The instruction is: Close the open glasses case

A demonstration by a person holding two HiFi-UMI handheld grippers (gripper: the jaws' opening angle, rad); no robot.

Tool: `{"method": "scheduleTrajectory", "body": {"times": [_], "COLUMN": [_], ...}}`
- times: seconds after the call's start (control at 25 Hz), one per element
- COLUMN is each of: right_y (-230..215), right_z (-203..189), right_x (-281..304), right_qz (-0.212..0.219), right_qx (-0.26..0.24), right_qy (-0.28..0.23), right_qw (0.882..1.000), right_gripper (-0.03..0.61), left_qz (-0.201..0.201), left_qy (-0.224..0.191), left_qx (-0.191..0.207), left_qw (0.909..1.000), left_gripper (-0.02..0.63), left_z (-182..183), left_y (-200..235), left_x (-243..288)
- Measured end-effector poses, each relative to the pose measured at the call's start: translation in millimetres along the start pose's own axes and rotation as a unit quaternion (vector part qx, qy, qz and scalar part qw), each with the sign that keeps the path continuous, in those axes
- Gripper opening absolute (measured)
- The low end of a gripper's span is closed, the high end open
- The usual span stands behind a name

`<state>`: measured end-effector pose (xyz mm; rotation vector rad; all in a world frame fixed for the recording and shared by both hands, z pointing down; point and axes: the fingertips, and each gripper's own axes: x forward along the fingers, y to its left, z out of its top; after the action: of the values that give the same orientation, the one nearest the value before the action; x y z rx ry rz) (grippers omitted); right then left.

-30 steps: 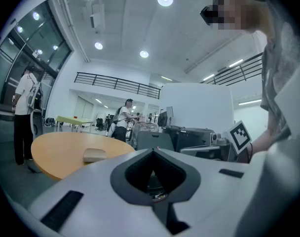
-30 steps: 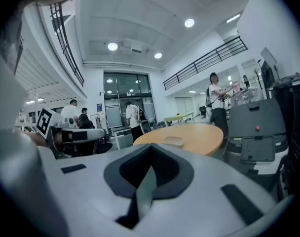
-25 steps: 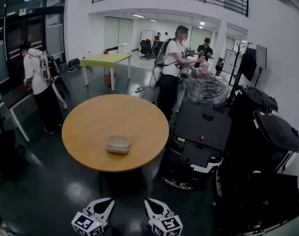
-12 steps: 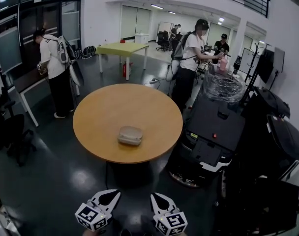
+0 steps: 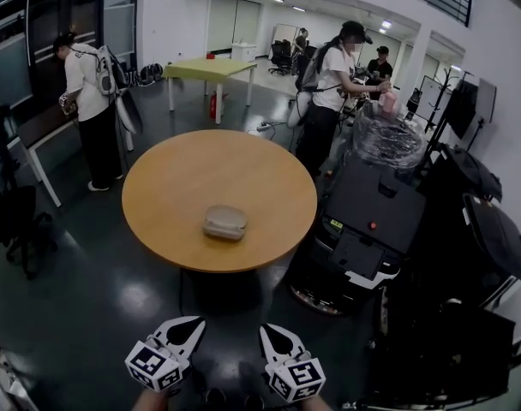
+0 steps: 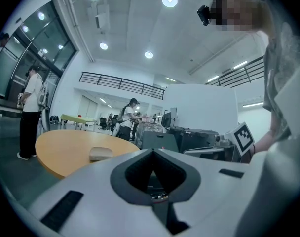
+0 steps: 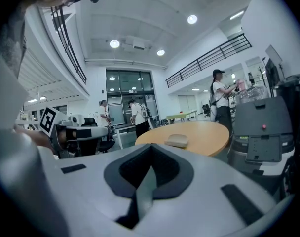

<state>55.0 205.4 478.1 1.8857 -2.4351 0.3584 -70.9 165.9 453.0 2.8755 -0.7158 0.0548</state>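
Over the last second the head view shifts. The table (image 5: 179, 174) and the case (image 5: 224, 222) slide up the frame, and both tools show more fully below the table. That reads as an approach only just begun. The case lies on the table, a little toward the near edge from the table's middle, in the same spot as a second ago, and nothing is touching it. At this range it is a low tan lump, and whether its lid stands open cannot be made out. The left tool (image 5: 187, 324) and the right tool (image 5: 270, 329) hang side by side well short of the table, over the dark floor (image 5: 98, 315). Each has its jaws brought together at the tips with nothing between them. The closing itself has not started, and both tools probably have to come in over the table's near edge first.
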Motion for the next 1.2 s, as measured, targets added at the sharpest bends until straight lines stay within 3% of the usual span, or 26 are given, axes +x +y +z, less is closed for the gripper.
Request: {"method": "scheduleTrajectory", "body": {"times": [0.8,1.2], "right_y": [-6,-42], "right_z": [2,3], "right_x": [56,98], "right_qz": [-0.040,-0.034], "right_qx": [0.009,0.011], "right_qy": [0.006,0.005], "right_qw": [0.999,0.999], "right_gripper": [-0.012,-0.011], "left_qz": [-0.005,0.021], "left_qy": [0.005,0.018], "left_qx": [-0.009,-0.020], "left_qw": [0.9999,0.9994], "left_gripper": [0.006,0.006], "left_z": [-9,-20], "left_y": [70,101], "left_x": [-6,22]}}
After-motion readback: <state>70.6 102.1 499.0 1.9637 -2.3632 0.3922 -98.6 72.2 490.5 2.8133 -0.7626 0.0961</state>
